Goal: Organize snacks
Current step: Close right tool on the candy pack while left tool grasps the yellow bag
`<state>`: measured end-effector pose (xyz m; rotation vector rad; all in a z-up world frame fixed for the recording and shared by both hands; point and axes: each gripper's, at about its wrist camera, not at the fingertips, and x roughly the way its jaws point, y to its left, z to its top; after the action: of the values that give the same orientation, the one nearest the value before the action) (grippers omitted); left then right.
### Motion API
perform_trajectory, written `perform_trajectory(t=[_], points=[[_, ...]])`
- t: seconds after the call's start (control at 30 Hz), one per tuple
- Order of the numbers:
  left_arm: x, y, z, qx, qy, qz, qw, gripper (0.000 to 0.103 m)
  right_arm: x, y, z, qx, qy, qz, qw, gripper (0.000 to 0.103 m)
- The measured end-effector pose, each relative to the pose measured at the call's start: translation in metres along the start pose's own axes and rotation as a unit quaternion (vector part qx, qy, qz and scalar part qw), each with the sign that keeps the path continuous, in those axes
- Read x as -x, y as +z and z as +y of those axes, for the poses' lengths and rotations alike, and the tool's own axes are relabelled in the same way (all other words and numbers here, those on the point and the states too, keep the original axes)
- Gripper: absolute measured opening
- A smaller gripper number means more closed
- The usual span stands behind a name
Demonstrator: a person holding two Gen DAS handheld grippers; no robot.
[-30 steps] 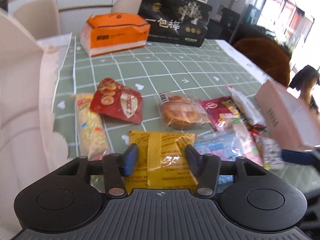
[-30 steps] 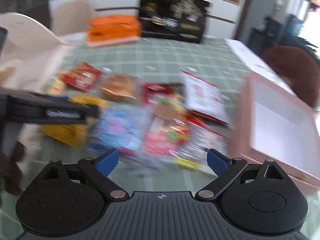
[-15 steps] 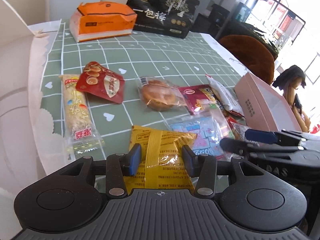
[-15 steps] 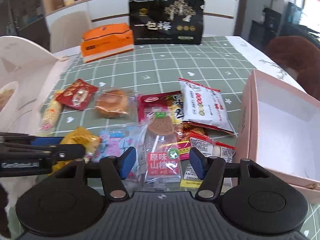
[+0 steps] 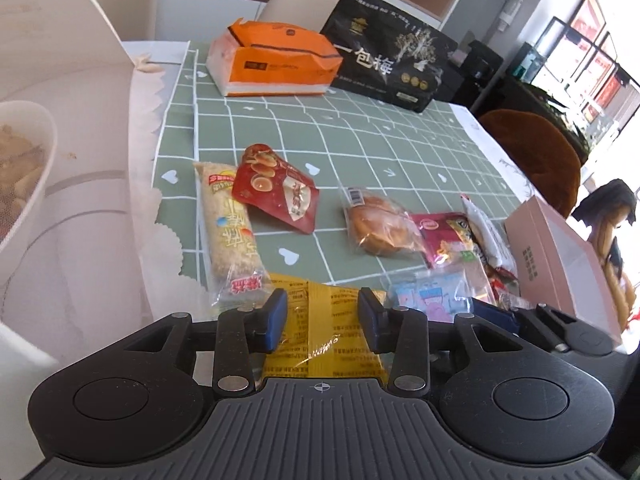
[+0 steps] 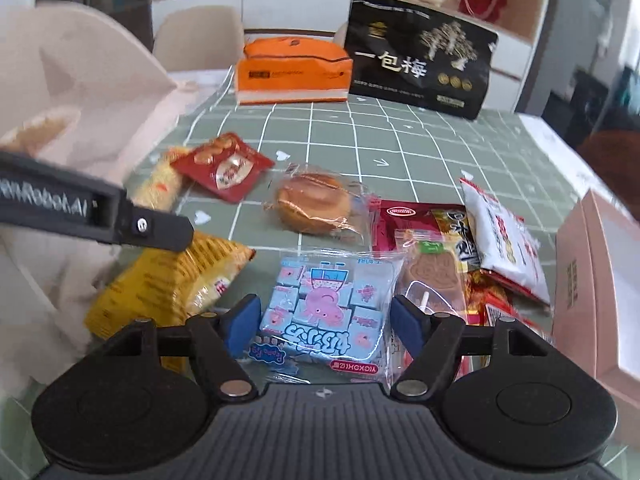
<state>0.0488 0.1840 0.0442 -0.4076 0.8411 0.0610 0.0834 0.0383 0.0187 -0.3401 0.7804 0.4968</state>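
Snacks lie scattered on a green checked tablecloth point(image 5: 360, 132). My left gripper point(image 5: 323, 320) has a yellow snack packet point(image 5: 328, 312) between its blue pads, and the jaws are closing, pinching its middle. In the right wrist view that packet point(image 6: 180, 276) bulges up under a left finger point(image 6: 152, 228). My right gripper point(image 6: 324, 320) straddles a blue cartoon-pig candy packet point(image 6: 324, 304). Its jaws are opening, and the pads stand just off the packet's sides. An open pink box point(image 6: 592, 264) sits at the right.
A wrapped bun point(image 5: 380, 224), a red packet point(image 5: 276, 188), a long cracker bar point(image 5: 228, 232) and several more packets point(image 6: 500, 236) lie nearby. An orange tissue pack point(image 5: 276, 60) and a black bag point(image 5: 392, 56) stand at the back. A white mesh cover point(image 5: 60, 120) is on the left, and a person point(image 5: 612, 216) is on the far right.
The left jaws have narrowed onto the yellow packet. The right gripper has shifted left from the lollipop packet to the blue candy packet, its jaws far narrower than a second ago.
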Motion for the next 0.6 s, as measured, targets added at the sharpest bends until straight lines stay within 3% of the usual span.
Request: perform_trajectory(t=[0.03, 0.13, 0.2, 0.33, 0.5, 0.6], points=[[0.001, -0.002, -0.004, -0.012, 0.007, -0.001, 0.9999, 0.045, 0.002, 0.000, 0.000, 0.000, 0.002, 0.002, 1.000, 0.062], [0.000, -0.008, -0.018, -0.069, 0.036, -0.006, 0.9970, 0.051, 0.014, -0.003, -0.014, -0.027, 0.031, 0.014, 0.999, 0.062], [-0.003, -0.012, -0.027, -0.094, 0.040, 0.008, 0.9947, 0.049, 0.025, -0.012, -0.024, -0.040, 0.026, 0.020, 0.999, 0.062], [-0.011, -0.023, -0.049, -0.129, 0.019, 0.041, 0.9907, 0.056, 0.055, -0.037, -0.051, -0.082, 0.024, 0.029, 0.996, 0.062], [-0.006, -0.050, -0.081, -0.156, -0.089, 0.074, 0.9809, 0.055, 0.097, -0.080, -0.086, -0.132, -0.005, 0.032, 0.991, 0.062], [0.003, -0.073, -0.100, -0.220, -0.080, 0.065, 0.9700, 0.056, 0.110, -0.109, -0.105, -0.156, -0.031, 0.043, 0.986, 0.062]])
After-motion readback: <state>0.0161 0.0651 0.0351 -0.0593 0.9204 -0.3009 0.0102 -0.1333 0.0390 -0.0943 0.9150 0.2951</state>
